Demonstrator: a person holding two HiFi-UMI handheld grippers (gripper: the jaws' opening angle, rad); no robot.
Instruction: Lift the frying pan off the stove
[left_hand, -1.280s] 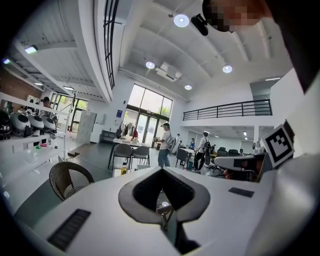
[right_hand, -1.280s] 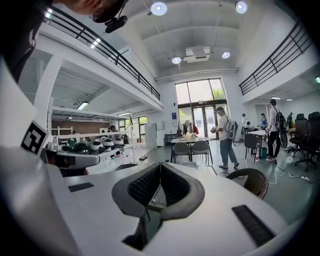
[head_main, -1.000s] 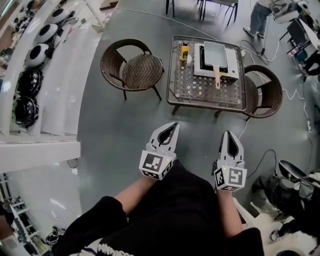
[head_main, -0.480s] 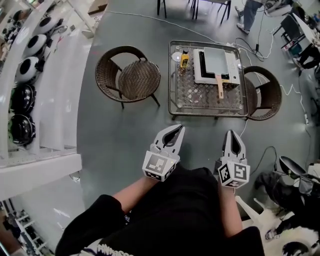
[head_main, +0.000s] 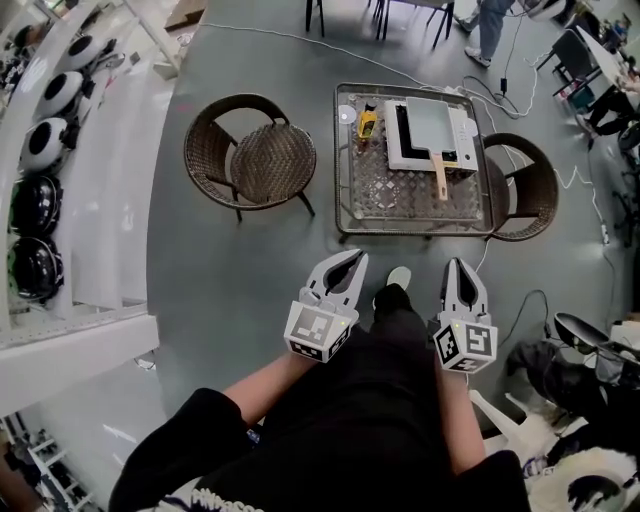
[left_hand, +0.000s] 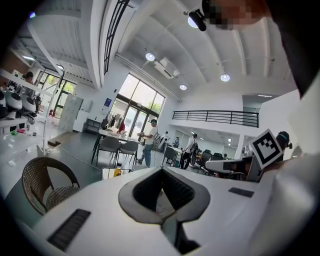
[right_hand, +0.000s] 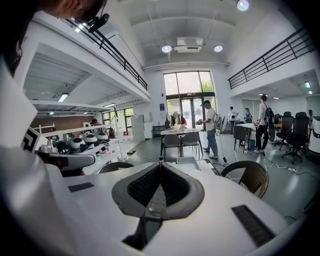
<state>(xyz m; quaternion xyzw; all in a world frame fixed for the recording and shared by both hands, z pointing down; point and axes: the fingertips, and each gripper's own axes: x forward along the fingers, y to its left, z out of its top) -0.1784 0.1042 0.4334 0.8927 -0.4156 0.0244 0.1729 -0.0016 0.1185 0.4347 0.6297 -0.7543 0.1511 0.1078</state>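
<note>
The square grey frying pan (head_main: 432, 120) with a wooden handle (head_main: 440, 176) sits on a white stove (head_main: 398, 150) on a low mesh-topped table (head_main: 400, 195), far ahead in the head view. My left gripper (head_main: 358, 257) and right gripper (head_main: 459, 263) hover side by side over the grey floor, well short of the table's near edge, both shut and empty. In the left gripper view the left gripper (left_hand: 161, 169) hides most of the table. In the right gripper view, over the right gripper (right_hand: 160, 162), only the stove's edge (right_hand: 187, 161) shows.
A wicker chair (head_main: 250, 160) stands left of the table and another (head_main: 525, 185) at its right. A small yellow item (head_main: 368, 122) lies on the table beside the stove. White shelving (head_main: 70, 150) runs along the left. Cables (head_main: 520, 100) trail on the floor. My shoe (head_main: 398, 277) shows between the grippers.
I have stepped toward the table, which now sits closer and lower in the head view. A shoe has come into sight between the grippers. Both grippers stay shut, side by side.
</note>
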